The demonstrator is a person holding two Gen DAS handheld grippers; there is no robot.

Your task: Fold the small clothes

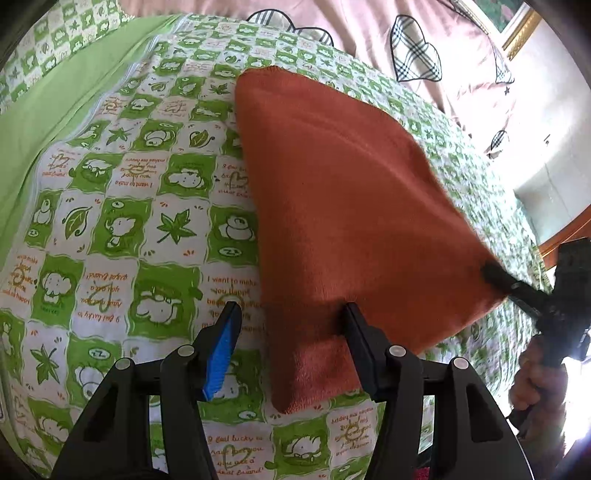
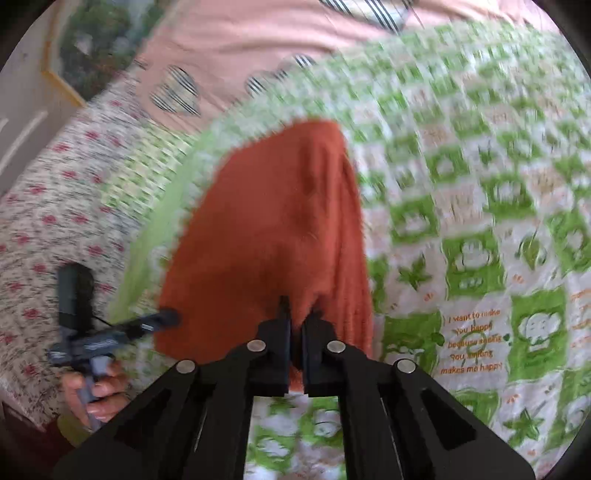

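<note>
An orange-brown cloth (image 1: pixel 332 206) lies partly lifted over the green-and-white patterned bedspread (image 1: pixel 122 206). My left gripper (image 1: pixel 291 314) is open, its right finger at the cloth's near edge, its blue-padded left finger (image 1: pixel 225 343) over the bedspread. The right gripper (image 1: pixel 495 277) shows at the right of this view, holding the cloth's right corner. In the right wrist view my right gripper (image 2: pixel 297 314) is shut on the cloth's (image 2: pixel 266 229) near edge and lifts it. The left gripper (image 2: pixel 162 319) shows at the left, beside the cloth's edge.
A pink quilt with checked hearts (image 1: pixel 388 29) lies at the far end of the bed. A floral sheet (image 2: pixel 48 221) covers the bed's side. A gold-framed picture (image 1: pixel 517 22) hangs on the wall.
</note>
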